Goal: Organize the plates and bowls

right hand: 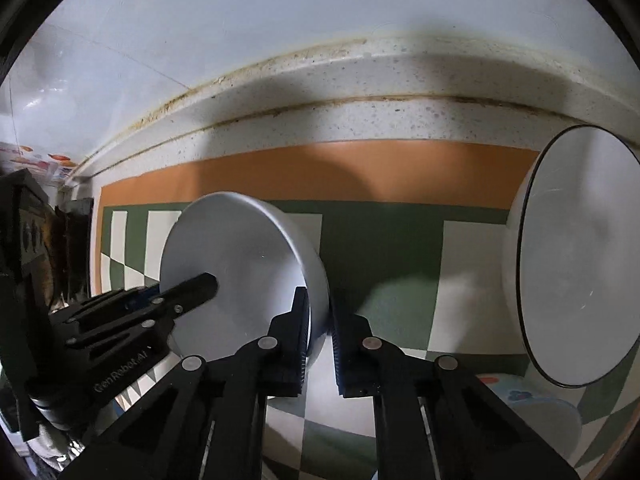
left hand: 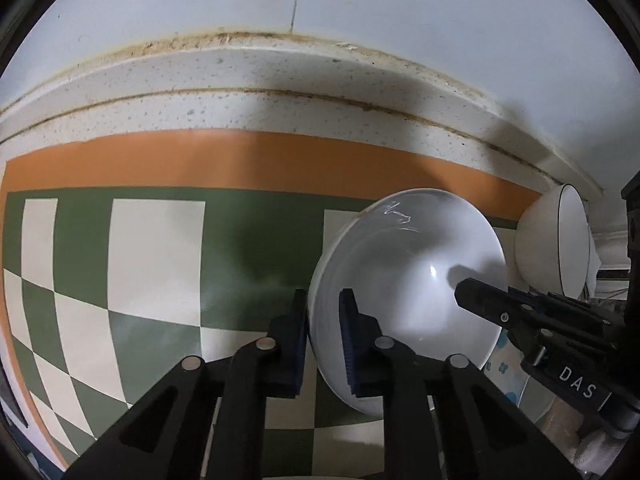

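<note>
Both pairs of fingers clench one white bowl by opposite sides of its rim; left fingers pinch the near wall, one pad inside, one outside; right fingers do likewise on the far side; a second white bowl with a thin dark rim stands apart, beside it; both sit over a green-and-cream chequered mat with an orange border, on a speckled pale desk; behind runs a stained seam and a white tiled wall.
</note>
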Action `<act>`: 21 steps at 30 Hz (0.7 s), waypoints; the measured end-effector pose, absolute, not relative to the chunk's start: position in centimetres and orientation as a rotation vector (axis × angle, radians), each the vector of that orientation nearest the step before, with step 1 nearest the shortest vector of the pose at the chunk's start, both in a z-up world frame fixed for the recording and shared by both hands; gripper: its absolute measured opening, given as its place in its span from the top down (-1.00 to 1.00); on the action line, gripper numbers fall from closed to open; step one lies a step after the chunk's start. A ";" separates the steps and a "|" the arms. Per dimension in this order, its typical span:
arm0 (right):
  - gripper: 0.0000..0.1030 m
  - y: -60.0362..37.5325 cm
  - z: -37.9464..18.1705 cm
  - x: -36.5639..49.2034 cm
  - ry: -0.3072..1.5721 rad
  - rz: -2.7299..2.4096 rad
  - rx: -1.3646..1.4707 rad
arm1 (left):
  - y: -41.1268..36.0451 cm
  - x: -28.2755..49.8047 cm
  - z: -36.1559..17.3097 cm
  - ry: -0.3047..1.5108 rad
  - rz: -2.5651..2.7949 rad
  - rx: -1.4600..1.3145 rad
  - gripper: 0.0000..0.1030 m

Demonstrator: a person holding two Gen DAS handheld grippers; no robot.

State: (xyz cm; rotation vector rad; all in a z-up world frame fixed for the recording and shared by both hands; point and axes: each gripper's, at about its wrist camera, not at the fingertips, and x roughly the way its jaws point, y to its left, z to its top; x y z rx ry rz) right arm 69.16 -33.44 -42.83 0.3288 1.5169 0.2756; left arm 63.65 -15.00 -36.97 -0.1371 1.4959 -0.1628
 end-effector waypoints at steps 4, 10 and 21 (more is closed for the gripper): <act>0.80 -33.6 -42.8 68.9 1.520 0.269 0.314 | -15.3 63.5 -36.1 1.487 -0.167 -0.141 0.74; 0.81 -33.5 -40.3 67.5 1.496 0.269 0.322 | -15.8 62.9 -32.8 1.453 -0.185 -0.110 0.74; 0.80 -37.5 -32.0 57.0 1.415 0.224 0.371 | -20.2 54.2 -26.0 1.399 -0.326 -0.031 0.74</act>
